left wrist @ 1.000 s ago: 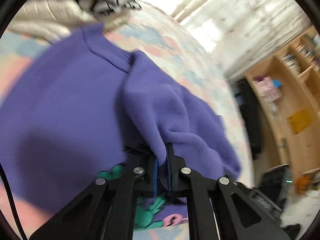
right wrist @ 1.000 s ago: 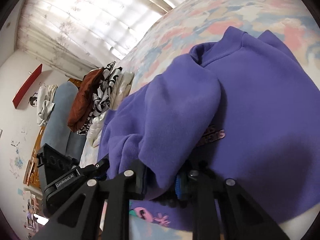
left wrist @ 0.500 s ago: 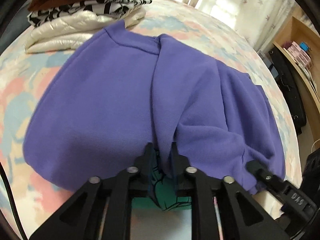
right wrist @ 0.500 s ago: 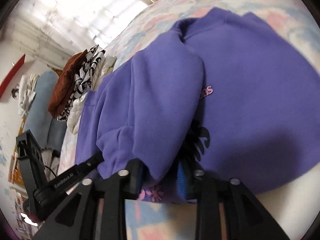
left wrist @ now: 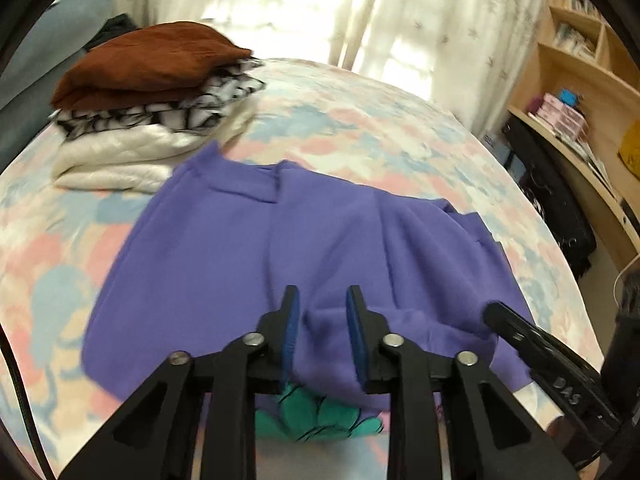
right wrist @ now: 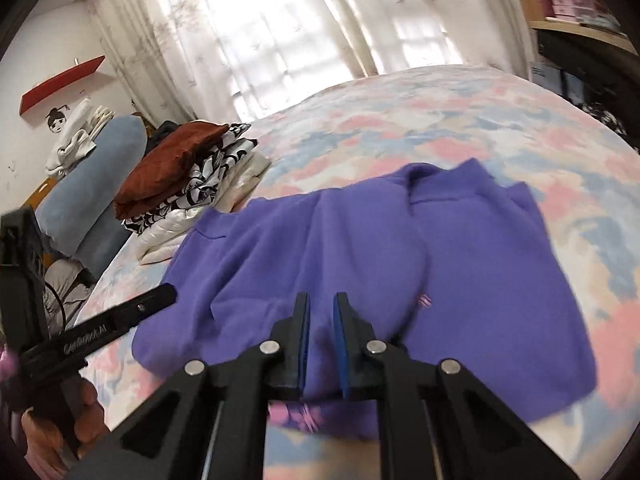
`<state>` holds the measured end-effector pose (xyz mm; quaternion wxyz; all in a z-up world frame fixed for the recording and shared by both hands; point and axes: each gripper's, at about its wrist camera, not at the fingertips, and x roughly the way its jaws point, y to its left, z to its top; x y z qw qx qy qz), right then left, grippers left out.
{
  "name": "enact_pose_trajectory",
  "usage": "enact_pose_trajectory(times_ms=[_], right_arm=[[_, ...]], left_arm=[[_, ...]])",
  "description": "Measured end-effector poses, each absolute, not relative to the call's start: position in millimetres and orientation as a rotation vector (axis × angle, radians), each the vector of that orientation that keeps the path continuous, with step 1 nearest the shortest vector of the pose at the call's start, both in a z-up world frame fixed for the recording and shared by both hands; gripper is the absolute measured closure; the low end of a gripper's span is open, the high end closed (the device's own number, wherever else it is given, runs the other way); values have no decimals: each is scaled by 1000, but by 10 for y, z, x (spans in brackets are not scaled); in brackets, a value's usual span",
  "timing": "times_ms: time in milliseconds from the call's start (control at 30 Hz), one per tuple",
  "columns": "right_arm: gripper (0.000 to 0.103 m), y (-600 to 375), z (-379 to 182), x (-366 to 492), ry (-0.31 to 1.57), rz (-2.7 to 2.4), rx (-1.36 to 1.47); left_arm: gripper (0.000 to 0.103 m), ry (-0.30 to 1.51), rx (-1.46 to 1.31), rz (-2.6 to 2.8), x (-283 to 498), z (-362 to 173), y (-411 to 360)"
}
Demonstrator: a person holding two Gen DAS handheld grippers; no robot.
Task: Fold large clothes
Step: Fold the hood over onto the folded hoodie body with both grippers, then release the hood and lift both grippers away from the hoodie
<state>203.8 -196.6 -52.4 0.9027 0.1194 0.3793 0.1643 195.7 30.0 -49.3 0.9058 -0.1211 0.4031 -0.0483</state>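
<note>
Both pairs of jaws had parted since half a second earlier, when each pinched a purple fold. The left gripper [left wrist: 322, 322] stood wider open than the right gripper [right wrist: 320, 326], both empty above the purple sweatshirt [left wrist: 224, 256], which lay folded on the pastel bedspread [right wrist: 440, 120] near stacked clothes [left wrist: 152, 92].

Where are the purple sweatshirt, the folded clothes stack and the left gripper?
purple sweatshirt [left wrist: 208, 264]: left wrist view, flat body panel.
folded clothes stack [left wrist: 152, 68]: left wrist view, brown top garment.
left gripper [left wrist: 322, 300]: left wrist view, midway between the open fingertips.
</note>
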Motion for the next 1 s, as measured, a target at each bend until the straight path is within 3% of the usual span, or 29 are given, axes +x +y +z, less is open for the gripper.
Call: enact_pose_trajectory(times_ms=[200,267,633,800,833,867,933,1000], right_arm=[[94,-1751,-777,2495,842,311,202],[103,-1792,-930,2611,872,202,135],[103,-2009,-974,2564,875,237,246],[99,-1994,-810,2403,879,250,245],[99,-1991,-771,2356,876,251,245],[99,-1994,-729,2294,874,255,250],[99,-2002,-658,2183,872,264,262],[99,-2008,-580,2059,865,270,267]], left_arm=[[86,896,-176,-42,2382,-821,171],[96,941,-159,24,2478,-998,251],[95,932,-147,-21,2406,-1029,277],[79,942,-169,-21,2240,-850,275],[70,942,-173,-25,2195,-814,270],[52,939,-177,-28,2132,-768,269],[38,915,-179,-6,1991,-665,270],[38,879,-167,2,1826,-538,264]])
